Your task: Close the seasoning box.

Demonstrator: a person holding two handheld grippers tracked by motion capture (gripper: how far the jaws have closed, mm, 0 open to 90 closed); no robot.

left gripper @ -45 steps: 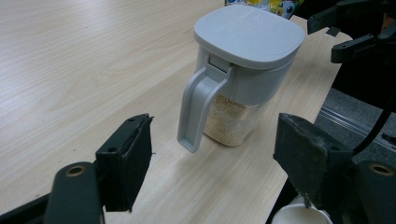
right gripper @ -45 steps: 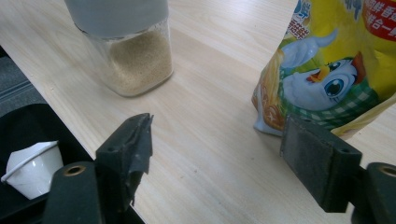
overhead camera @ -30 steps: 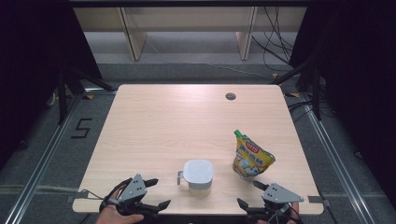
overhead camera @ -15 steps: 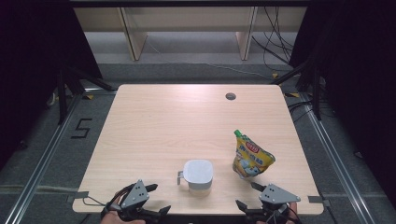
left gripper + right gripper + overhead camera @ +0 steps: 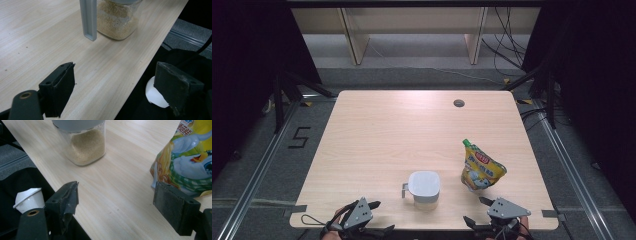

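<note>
A clear jar [image 5: 424, 188] with a pale lid and a grey side handle stands near the table's front edge, filled with tan granules. To its right leans a yellow printed pouch [image 5: 482, 170] with a green cap. My left gripper [image 5: 379, 218] hovers open at the front edge, left of the jar. My right gripper [image 5: 477, 211] is open at the front edge, just below the pouch. In the left gripper view the open gripper [image 5: 117, 85] faces the jar [image 5: 116, 20] and its handle [image 5: 88, 20]. In the right gripper view the open gripper [image 5: 120, 205] faces the jar [image 5: 85, 143] and pouch [image 5: 187, 157].
The wooden table [image 5: 412, 135] has a round cable hole [image 5: 458, 103] at the back right. A small white cup [image 5: 27, 200] sits below the table's front edge, also seen as the white cup [image 5: 155, 96]. Shelf legs and cables stand beyond the table.
My left gripper has drifted slightly back toward the person. The right gripper, jar and pouch have barely moved.
</note>
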